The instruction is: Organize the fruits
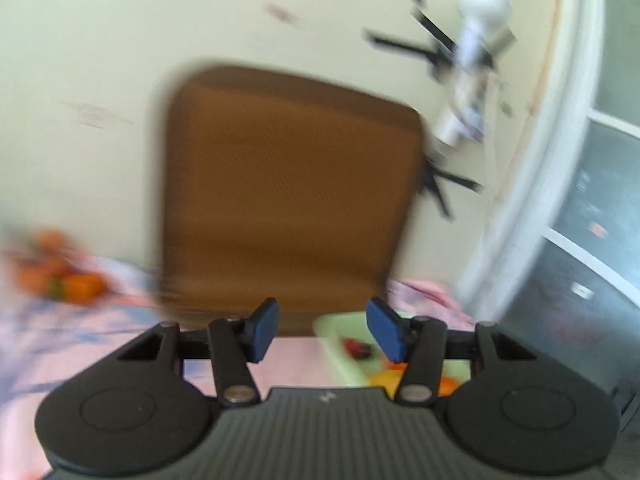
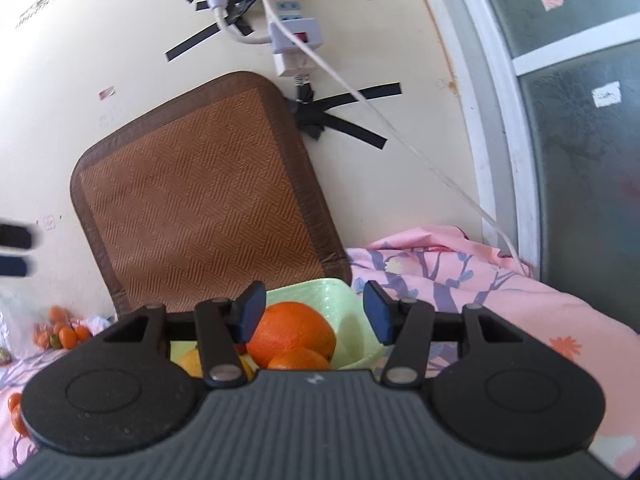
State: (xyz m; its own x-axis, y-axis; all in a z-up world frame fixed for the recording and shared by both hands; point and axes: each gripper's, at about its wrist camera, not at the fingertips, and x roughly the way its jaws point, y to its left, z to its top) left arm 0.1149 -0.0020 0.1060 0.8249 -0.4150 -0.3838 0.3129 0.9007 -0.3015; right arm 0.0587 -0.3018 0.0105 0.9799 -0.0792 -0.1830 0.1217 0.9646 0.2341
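Note:
In the right wrist view a pale green basket (image 2: 320, 292) holds a large orange (image 2: 294, 332), a smaller orange (image 2: 298, 360) and a yellow fruit (image 2: 192, 362). My right gripper (image 2: 314, 312) hovers over the basket, open, its blue pads touching nothing. The left wrist view is blurred. There my left gripper (image 1: 322, 330) is open and empty, left of the same basket (image 1: 332, 330), which shows a red fruit (image 1: 357, 348) and orange fruit (image 1: 386, 380). A pile of small oranges (image 1: 60, 276) (image 2: 64, 332) lies far to the left.
A brown woven mat (image 2: 200, 192) leans on the cream wall behind the basket. A power strip (image 2: 294, 20) with taped cables hangs above. A frosted glass door (image 2: 580, 120) stands right. Pink floral cloth (image 2: 480, 280) covers the surface. More small orange fruit (image 2: 16, 408) lies lower left.

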